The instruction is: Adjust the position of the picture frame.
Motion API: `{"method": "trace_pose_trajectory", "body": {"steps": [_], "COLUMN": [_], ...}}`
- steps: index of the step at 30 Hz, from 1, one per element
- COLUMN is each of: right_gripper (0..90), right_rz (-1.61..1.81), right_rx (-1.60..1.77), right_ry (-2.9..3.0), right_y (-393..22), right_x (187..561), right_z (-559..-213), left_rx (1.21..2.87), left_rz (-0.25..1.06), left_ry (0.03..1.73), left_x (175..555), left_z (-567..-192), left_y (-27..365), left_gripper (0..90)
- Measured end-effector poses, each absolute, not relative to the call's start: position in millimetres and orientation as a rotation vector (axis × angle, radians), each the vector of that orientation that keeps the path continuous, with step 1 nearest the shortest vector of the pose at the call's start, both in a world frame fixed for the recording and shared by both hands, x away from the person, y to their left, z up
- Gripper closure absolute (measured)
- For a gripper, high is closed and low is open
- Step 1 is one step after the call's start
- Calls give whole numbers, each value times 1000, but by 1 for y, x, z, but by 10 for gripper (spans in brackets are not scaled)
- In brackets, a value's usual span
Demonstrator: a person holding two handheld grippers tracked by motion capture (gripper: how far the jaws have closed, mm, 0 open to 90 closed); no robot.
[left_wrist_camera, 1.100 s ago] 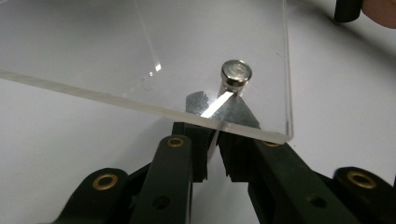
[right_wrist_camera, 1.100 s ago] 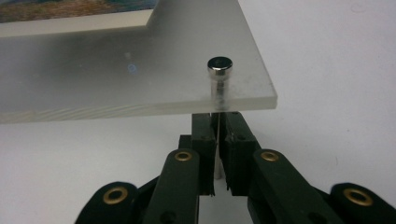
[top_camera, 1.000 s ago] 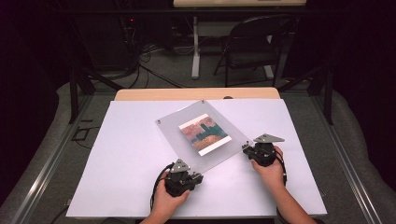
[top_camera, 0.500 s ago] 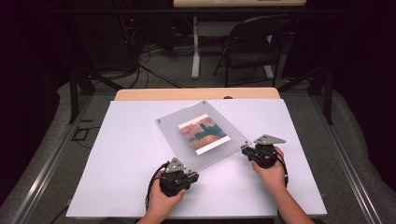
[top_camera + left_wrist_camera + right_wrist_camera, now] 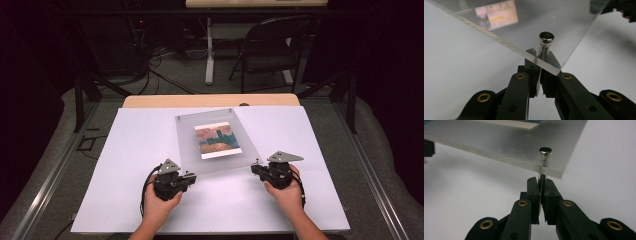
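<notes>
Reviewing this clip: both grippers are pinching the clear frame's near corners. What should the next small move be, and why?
Probably keep lifting both hands evenly. The left gripper and right gripper each clamp a corner peg of the frame, whose near edge is tilted off the table; uneven lifting could twist it.

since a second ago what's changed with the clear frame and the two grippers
The clear frame has swung round from a diagonal lie to nearly square with the white table, and its near edge has come up. The left gripper and right gripper moved with it, each staying clamped on a metal post at a near corner. The picture stays in the frame.
</notes>
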State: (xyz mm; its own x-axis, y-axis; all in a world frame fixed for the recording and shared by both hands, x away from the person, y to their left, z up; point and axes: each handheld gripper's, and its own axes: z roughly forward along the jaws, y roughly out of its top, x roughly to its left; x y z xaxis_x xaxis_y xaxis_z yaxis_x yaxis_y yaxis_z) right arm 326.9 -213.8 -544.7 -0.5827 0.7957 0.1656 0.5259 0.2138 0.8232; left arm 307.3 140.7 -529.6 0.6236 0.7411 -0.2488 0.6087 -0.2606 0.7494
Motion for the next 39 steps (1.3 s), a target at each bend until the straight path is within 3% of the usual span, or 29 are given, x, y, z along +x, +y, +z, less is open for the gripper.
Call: {"method": "trace_pose_trajectory", "body": {"steps": [17,39], "right_gripper": [854,851], "right_rz": [1326,1249], "right_rx": [1200,1252], "right_ry": [2234,2243], "right_y": [-189,-194], "right_x": [336,345], "right_z": [-550,-563], "left_rx": [1951,1972], "left_rz": [214,189], "left_ry": [1165,1174], "left_x": [347,354], "left_z": [-537,-553], "left_y": [160,151], "left_gripper": [841,833]}}
